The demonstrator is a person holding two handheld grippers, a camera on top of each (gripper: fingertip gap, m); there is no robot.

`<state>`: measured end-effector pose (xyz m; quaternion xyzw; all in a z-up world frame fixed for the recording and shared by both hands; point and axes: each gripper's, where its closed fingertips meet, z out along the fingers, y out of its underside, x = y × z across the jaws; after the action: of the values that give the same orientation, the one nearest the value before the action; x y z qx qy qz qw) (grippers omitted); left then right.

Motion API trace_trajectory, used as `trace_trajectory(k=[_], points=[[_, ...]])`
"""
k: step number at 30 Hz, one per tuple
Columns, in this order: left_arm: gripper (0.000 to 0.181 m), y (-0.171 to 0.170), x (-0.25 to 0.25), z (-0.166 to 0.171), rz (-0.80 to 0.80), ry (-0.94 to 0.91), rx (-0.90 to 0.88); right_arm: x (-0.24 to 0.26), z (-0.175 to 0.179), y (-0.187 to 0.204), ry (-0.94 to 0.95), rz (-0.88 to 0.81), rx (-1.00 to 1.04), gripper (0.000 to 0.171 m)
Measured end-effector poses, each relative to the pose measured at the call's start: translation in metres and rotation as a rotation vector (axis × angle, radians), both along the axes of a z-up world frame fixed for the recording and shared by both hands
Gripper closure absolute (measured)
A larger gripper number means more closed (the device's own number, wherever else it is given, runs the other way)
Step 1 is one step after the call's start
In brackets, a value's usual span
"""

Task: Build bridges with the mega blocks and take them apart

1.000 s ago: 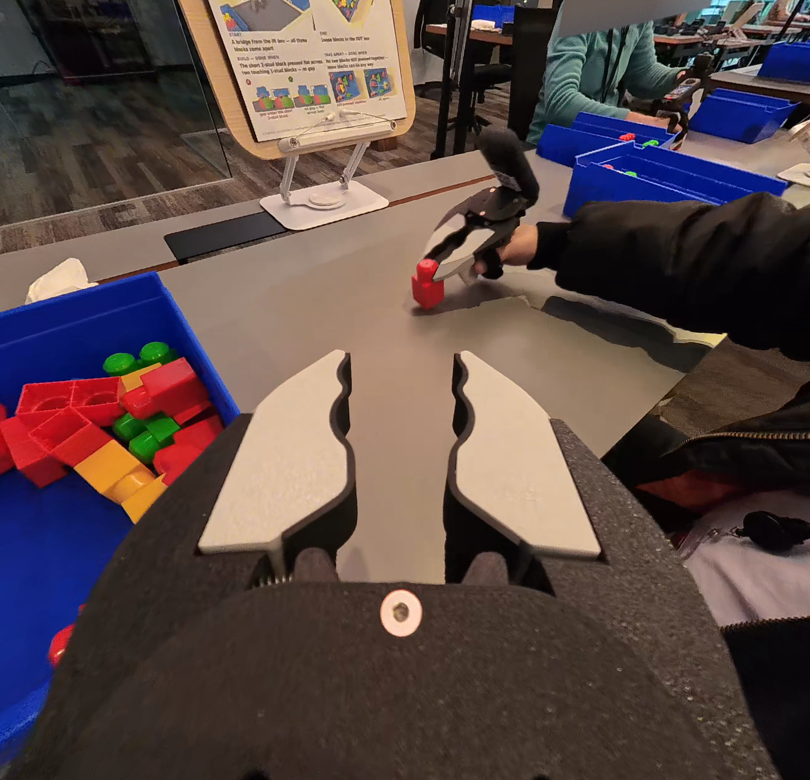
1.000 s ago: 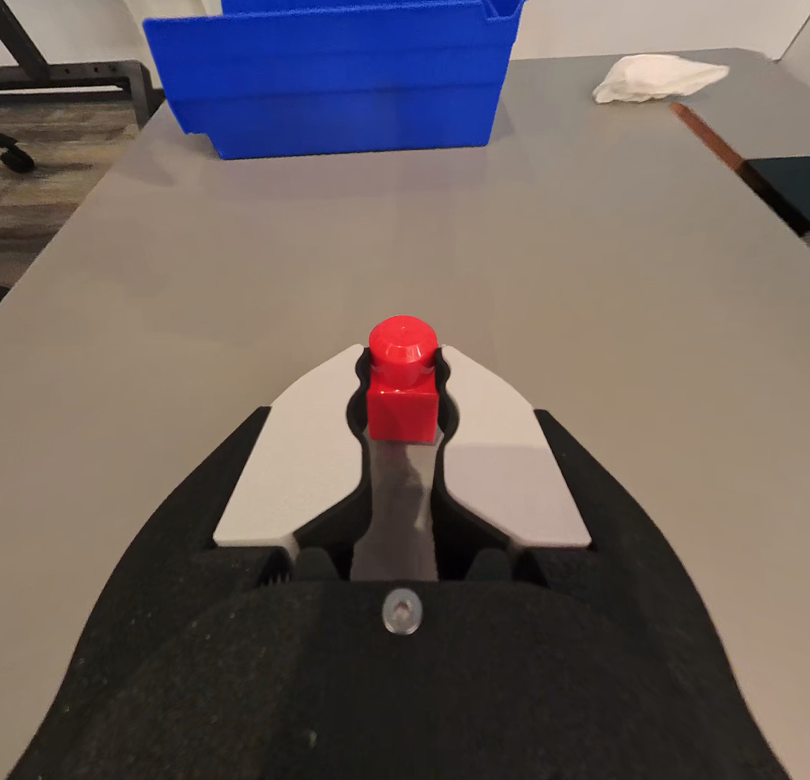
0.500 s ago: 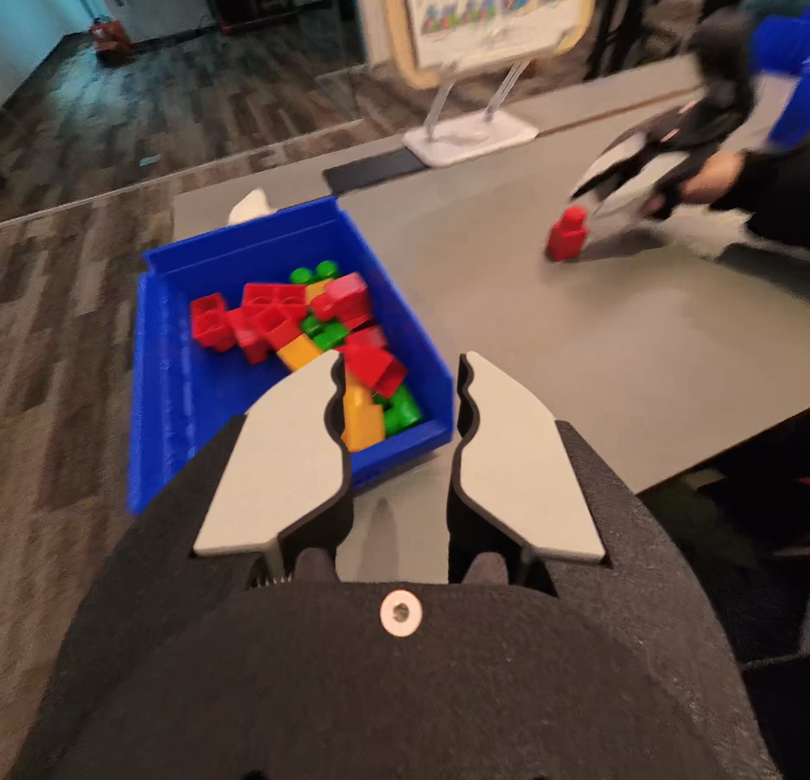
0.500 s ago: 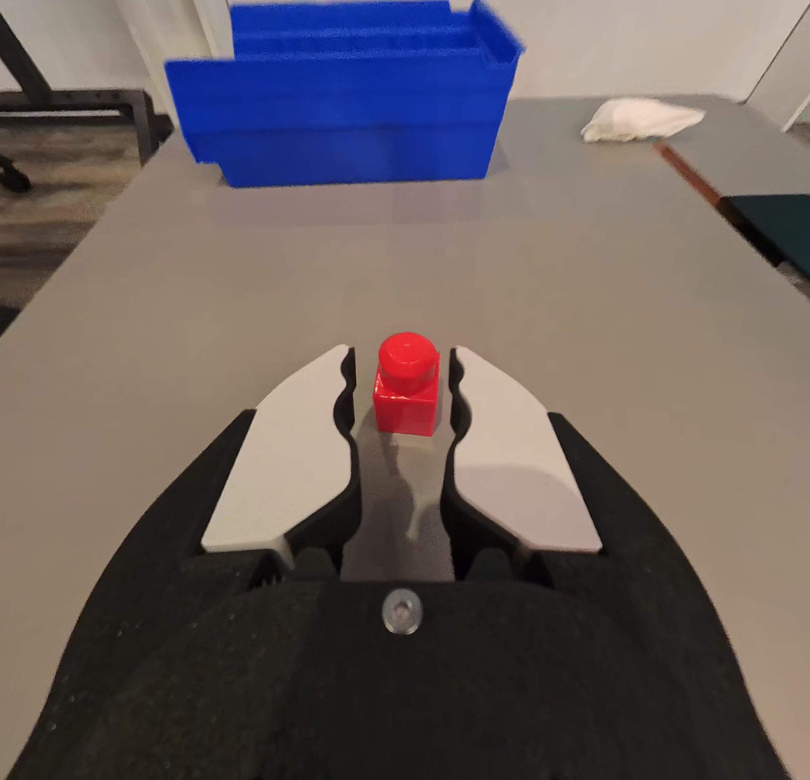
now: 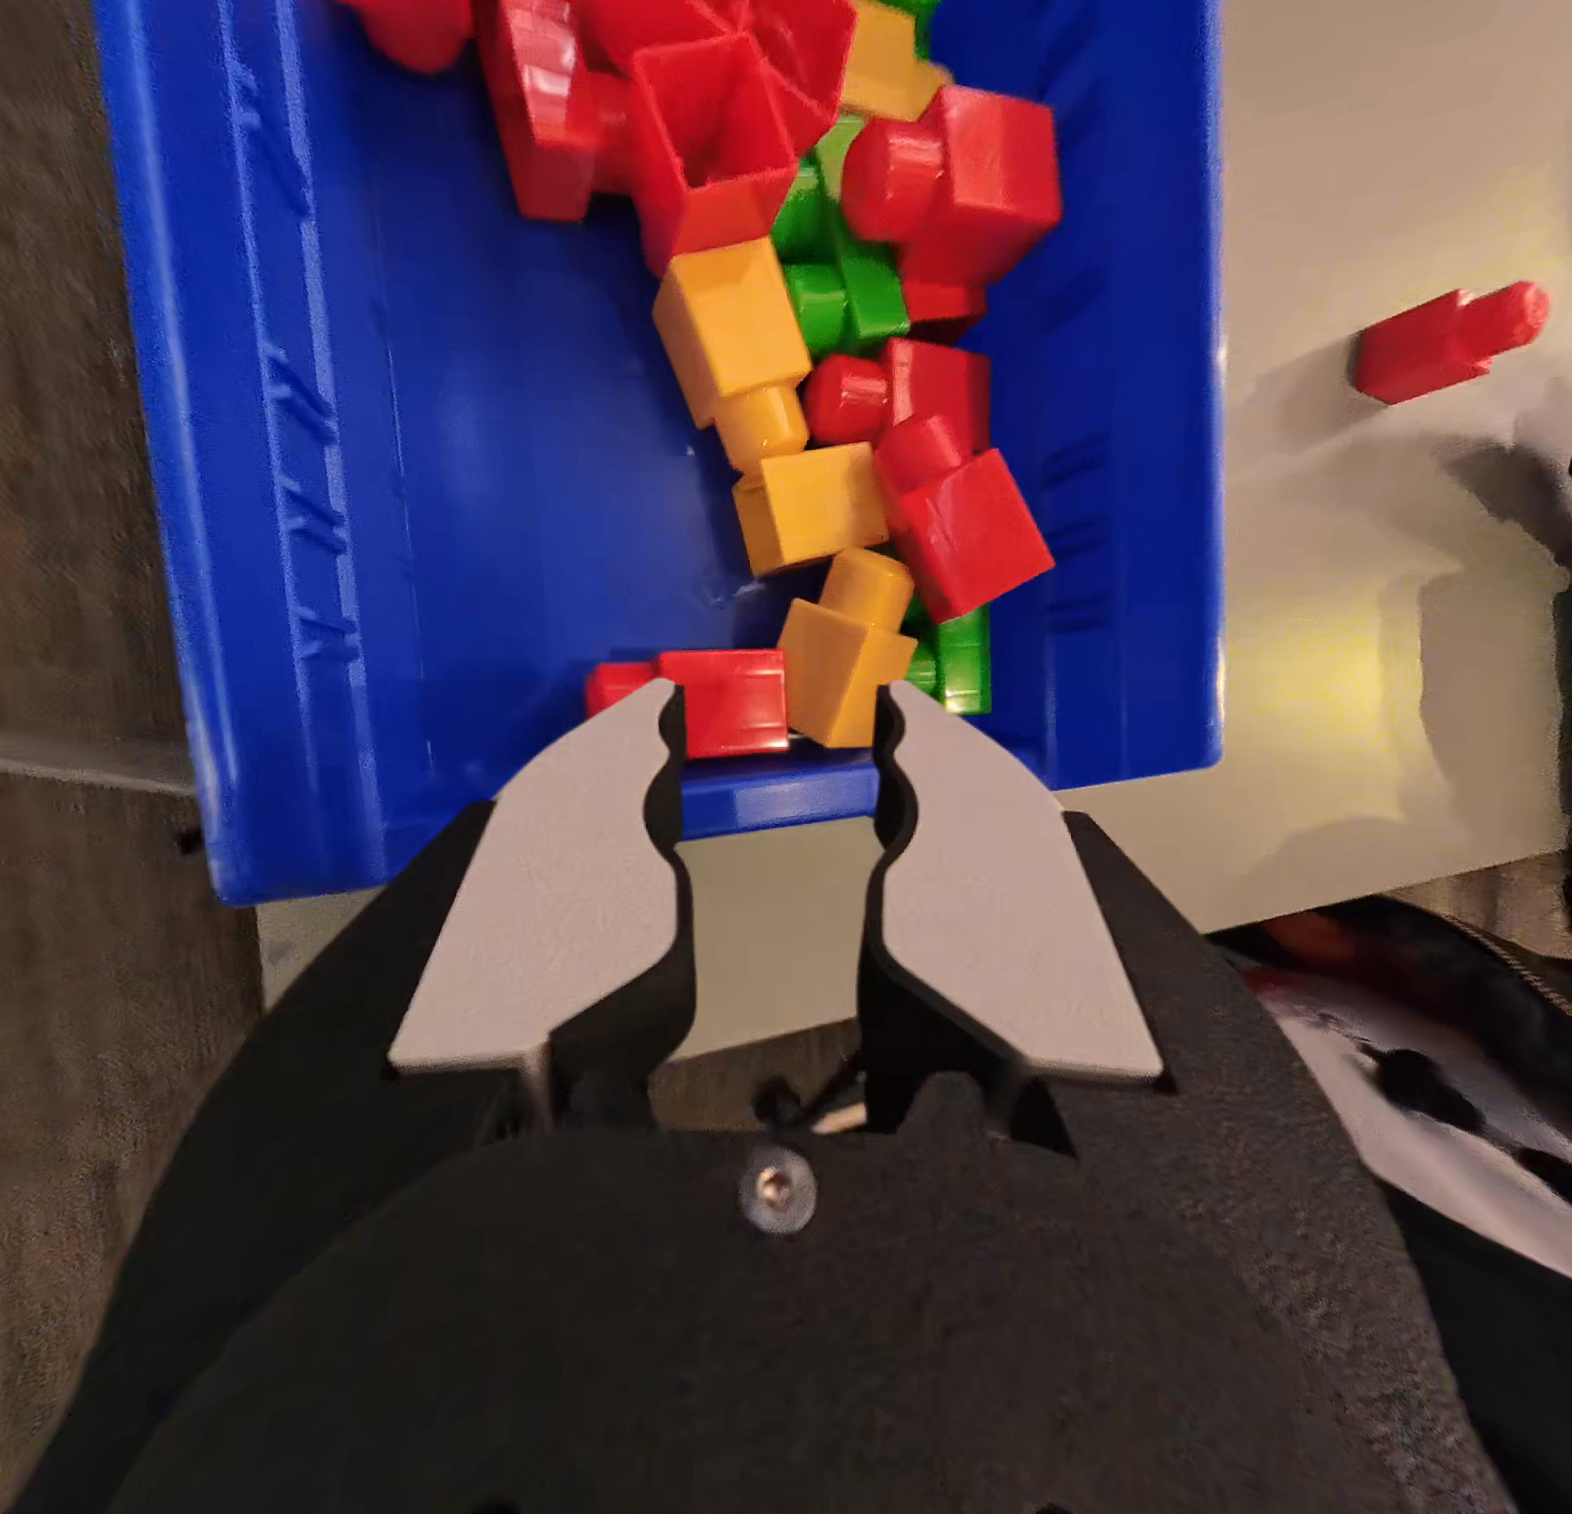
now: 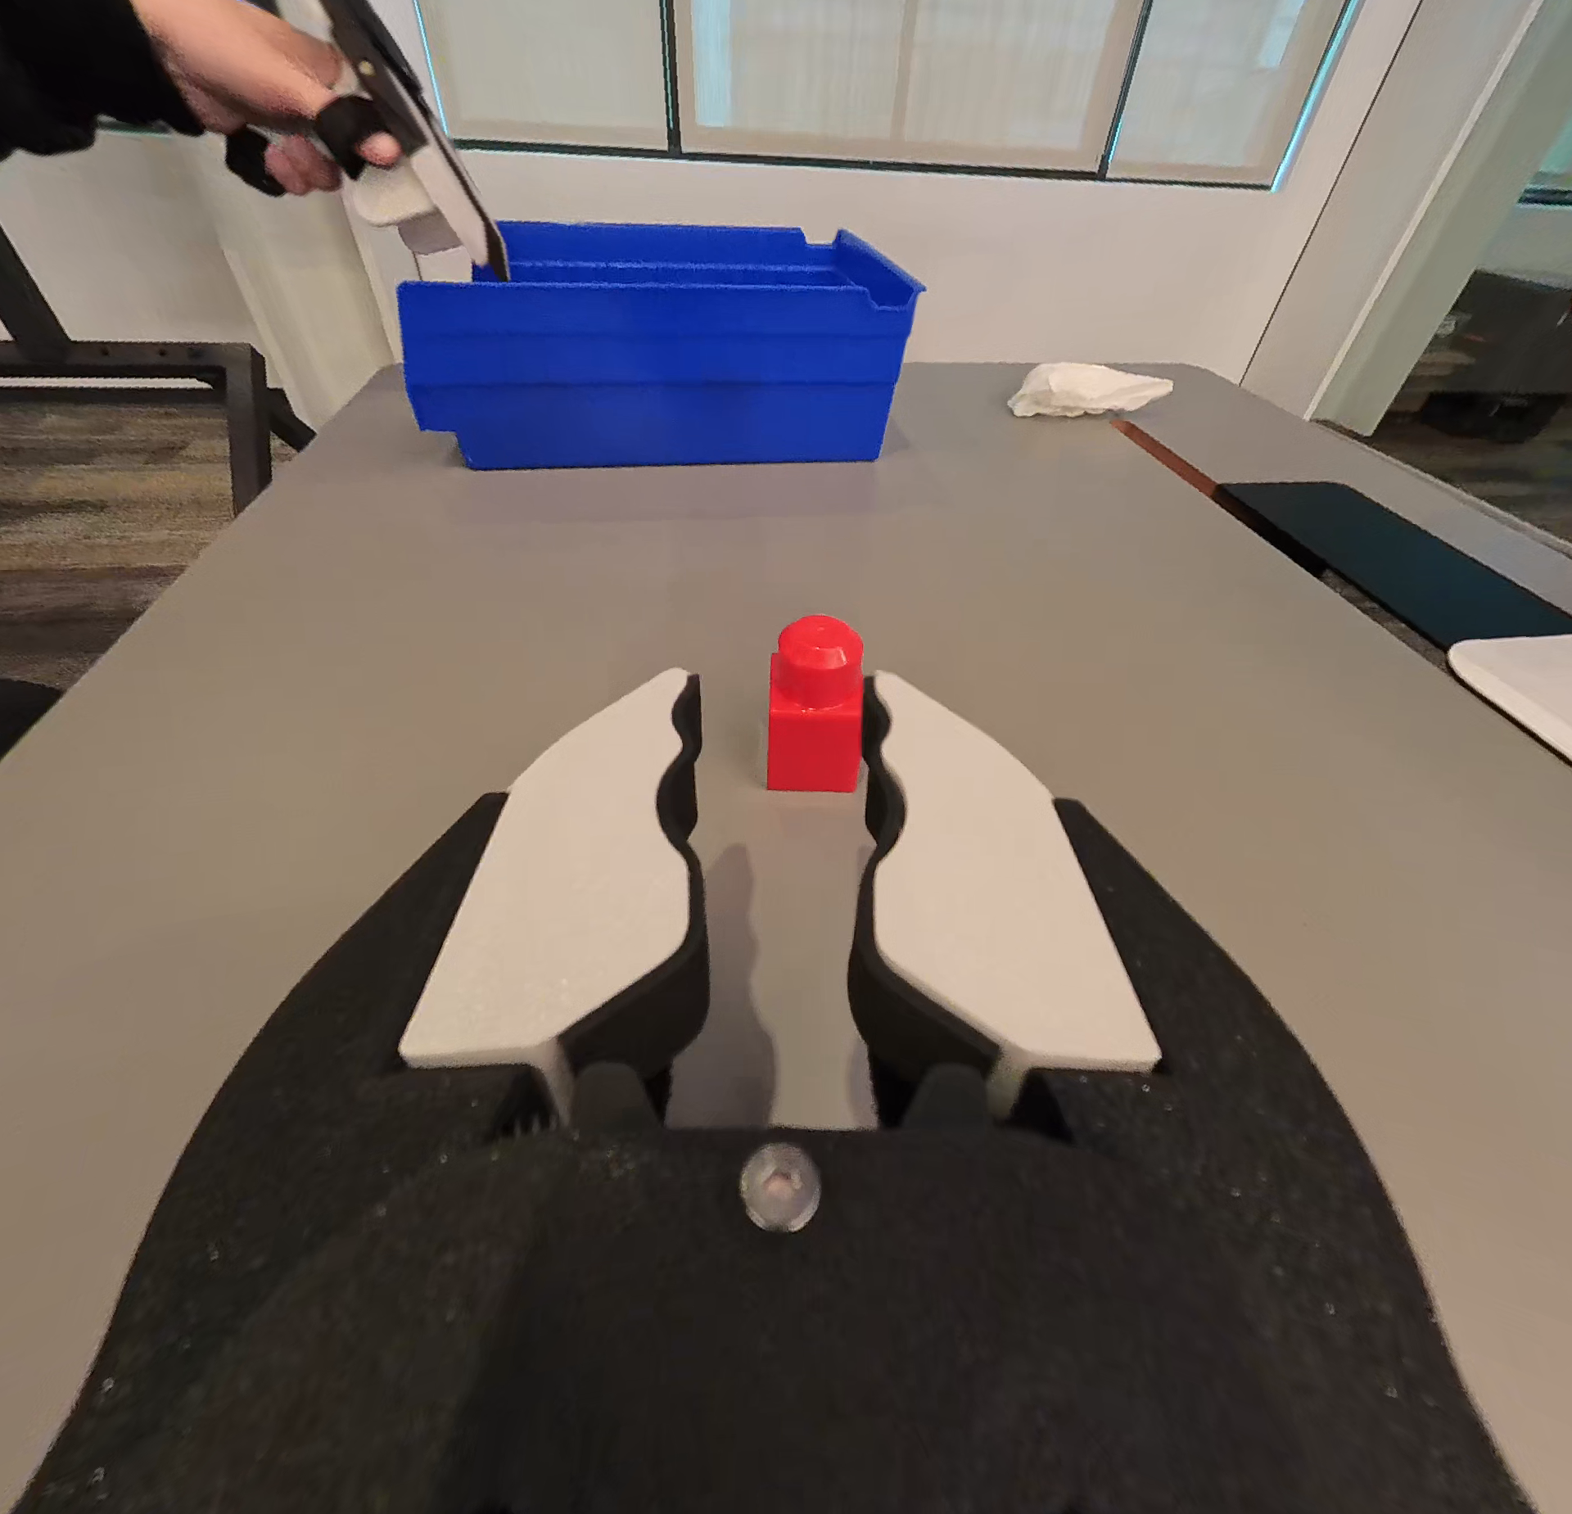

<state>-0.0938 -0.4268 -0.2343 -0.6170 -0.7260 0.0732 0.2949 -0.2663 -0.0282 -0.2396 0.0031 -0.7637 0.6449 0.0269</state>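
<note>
A blue bin (image 5: 408, 486) holds several red, yellow and green blocks. My left gripper (image 5: 776, 707) is open and points down over the bin's near end, with a red block (image 5: 731, 699) and a yellow block (image 5: 842, 665) just past its tips. From the right wrist view the left gripper (image 6: 485, 261) dips into the same bin (image 6: 655, 376). A single one-stud red block (image 6: 814, 707) stands upright on the grey table (image 6: 425, 622); it also shows in the left wrist view (image 5: 1446, 342). My right gripper (image 6: 783, 690) is open, and the block stands close by its right fingertip.
A crumpled white tissue (image 6: 1085, 388) lies at the far right of the table. A black mat (image 6: 1395, 554) and a white stand base (image 6: 1523, 690) lie at the right edge. The table's left edge drops to the carpet floor. There is about 45 cm between the tips of the two grippers.
My right gripper let go of the red block, opened and drew back. My left gripper swung left and down over the bin of blocks.
</note>
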Motion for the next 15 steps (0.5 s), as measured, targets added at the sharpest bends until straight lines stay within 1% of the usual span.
trace_trajectory(k=[2,5,6,9,11,15], points=[[0.133,-0.003,0.001,-0.003,0.031,-0.101,0.001,0.003,0.000,0.001,-0.005,0.014,-0.004,0.136],[0.133,0.001,-0.005,0.002,0.098,-0.166,0.059,0.007,-0.004,0.001,-0.016,0.031,0.001,0.136],[0.133,-0.001,-0.007,0.003,0.126,-0.185,0.050,0.008,-0.005,0.001,-0.013,0.036,0.007,0.135],[0.131,0.000,0.003,-0.011,0.170,-0.314,0.013,0.011,-0.003,0.003,-0.014,0.047,-0.008,0.136],[0.128,0.002,0.013,-0.024,0.224,-0.393,0.023,0.010,0.000,0.005,-0.024,0.048,-0.030,0.136],[0.127,-0.002,0.009,-0.031,0.373,-0.386,0.062,0.008,0.004,0.009,-0.046,0.055,-0.059,0.137]])
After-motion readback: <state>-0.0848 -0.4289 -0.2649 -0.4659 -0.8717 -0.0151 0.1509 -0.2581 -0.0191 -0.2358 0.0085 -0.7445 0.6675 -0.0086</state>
